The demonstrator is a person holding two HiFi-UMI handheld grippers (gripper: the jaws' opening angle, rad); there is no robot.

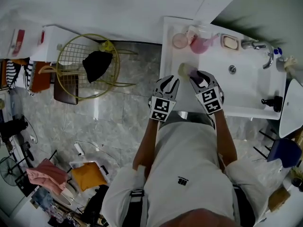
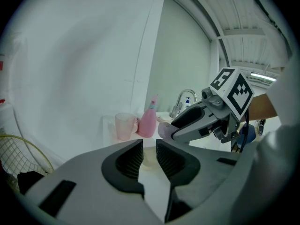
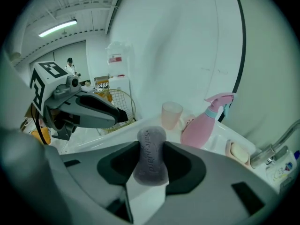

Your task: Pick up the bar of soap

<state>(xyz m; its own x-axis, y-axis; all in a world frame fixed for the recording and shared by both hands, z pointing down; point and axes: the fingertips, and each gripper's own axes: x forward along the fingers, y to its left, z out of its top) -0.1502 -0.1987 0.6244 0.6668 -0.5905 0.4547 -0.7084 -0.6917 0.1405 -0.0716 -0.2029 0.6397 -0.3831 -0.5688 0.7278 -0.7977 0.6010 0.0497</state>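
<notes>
White glossy sink [image 1: 246,86]; right gripper [image 3: 151,167] pinches rounded embossed soap [image 3: 150,146].

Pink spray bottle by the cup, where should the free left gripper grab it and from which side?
Probably the upper body just below the collar of the pink spray bottle, where the upright cone narrows. Come from the basin side: the wall is behind it and the cup stands close beside.
</notes>
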